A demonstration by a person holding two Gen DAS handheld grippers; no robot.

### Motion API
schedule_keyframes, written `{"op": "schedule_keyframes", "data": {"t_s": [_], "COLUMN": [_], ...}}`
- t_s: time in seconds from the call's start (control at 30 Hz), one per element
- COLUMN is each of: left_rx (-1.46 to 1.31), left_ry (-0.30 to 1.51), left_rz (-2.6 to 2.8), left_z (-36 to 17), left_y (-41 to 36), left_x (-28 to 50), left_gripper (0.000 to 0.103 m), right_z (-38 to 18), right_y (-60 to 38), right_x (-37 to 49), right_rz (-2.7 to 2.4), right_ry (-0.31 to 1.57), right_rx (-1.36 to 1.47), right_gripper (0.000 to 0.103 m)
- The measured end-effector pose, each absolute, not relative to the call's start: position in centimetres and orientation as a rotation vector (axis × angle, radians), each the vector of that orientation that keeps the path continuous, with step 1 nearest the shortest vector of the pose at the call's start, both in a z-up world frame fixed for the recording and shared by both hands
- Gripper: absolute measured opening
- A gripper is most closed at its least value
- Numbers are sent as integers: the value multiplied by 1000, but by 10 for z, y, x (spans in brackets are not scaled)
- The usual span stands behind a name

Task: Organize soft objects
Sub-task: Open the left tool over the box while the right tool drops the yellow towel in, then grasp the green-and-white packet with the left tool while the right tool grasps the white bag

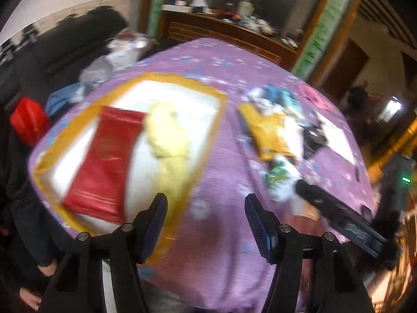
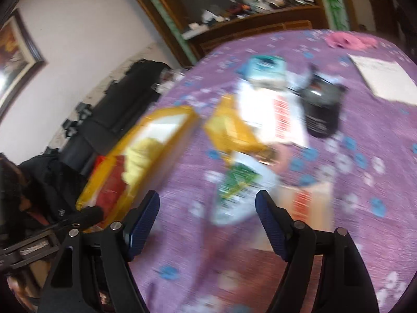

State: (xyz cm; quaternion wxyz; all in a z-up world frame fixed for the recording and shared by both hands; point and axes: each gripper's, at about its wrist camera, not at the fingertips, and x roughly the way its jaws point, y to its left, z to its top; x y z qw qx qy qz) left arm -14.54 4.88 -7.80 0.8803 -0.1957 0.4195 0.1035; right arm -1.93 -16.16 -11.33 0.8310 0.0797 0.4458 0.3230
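Observation:
A yellow-rimmed tray (image 1: 208,88) on the purple bedspread holds a red pouch (image 1: 104,161) and a pale yellow cloth (image 1: 166,133). My left gripper (image 1: 206,198) hovers open and empty near the tray's front right corner. To the right lies a heap of soft packets: a yellow packet (image 1: 271,133), a green-and-white packet (image 1: 278,174) and a black pouch (image 1: 315,138). My right gripper (image 2: 208,194) is open and empty just in front of the green-and-white packet (image 2: 239,185). The tray (image 2: 172,140) sits to its left. Both views are motion-blurred.
A white sheet (image 2: 385,78) and a pink cloth (image 2: 349,39) lie at the far right of the bedspread (image 2: 365,182). A person in dark clothes (image 2: 39,182) stands at the left edge. A cluttered wooden shelf (image 1: 229,23) runs behind, and a red object (image 1: 28,122) lies at the left.

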Motion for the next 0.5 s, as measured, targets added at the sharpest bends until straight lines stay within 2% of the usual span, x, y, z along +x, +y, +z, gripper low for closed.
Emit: {"op": "schedule_keyframes", "data": {"t_s": [0.33, 0.5], "left_rx": [-411, -395], "left_ry": [929, 945], "left_rz": [86, 55], "left_z": [-88, -91], "left_y": [12, 4], "left_x": [-129, -118], "left_gripper": [65, 65], "right_z": [-145, -142], "right_y": [-201, -208], "right_x": [-2, -2], "right_rz": [547, 567], "right_ry": [1009, 994], "right_rx": [210, 239], "right_gripper": [75, 75]}}
